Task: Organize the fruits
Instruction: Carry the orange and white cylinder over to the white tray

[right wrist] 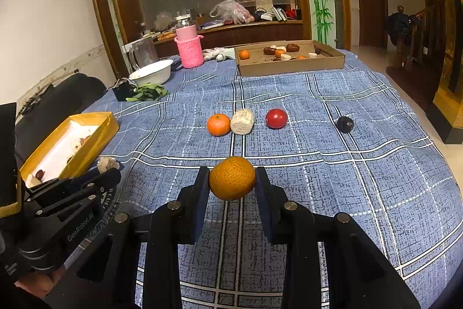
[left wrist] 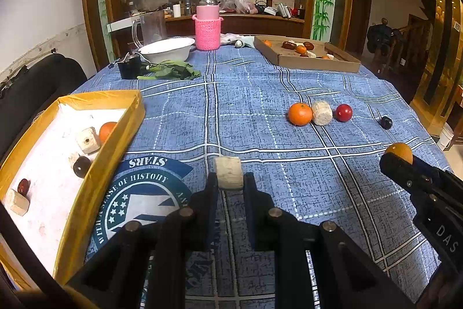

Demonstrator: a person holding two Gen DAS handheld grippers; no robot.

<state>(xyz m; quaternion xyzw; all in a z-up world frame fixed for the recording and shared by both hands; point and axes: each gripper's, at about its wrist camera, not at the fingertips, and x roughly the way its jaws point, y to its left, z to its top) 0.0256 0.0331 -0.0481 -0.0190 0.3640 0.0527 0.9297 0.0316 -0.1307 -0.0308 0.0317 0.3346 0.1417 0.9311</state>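
Observation:
My left gripper (left wrist: 230, 181) is shut on a pale beige chunk (left wrist: 229, 173) and holds it over the blue cloth, right of the yellow box (left wrist: 95, 164). The box holds an orange, a dark fruit, a small red fruit and pale chunks. My right gripper (right wrist: 232, 178) is shut on an orange (right wrist: 232, 178); it shows at the right in the left wrist view (left wrist: 400, 154). On the cloth ahead lie a tangerine (right wrist: 218, 124), a pale chunk (right wrist: 242, 121), a red fruit (right wrist: 276, 118) and a dark plum (right wrist: 345, 124).
A brown cardboard tray (right wrist: 289, 67) with several fruits stands at the far side. A pink knitted holder with a bottle (right wrist: 189, 48), a white bowl (right wrist: 152, 73), a glass jug, green leaves (right wrist: 149, 92) and a black device sit at the far left. The table edge drops off at the right.

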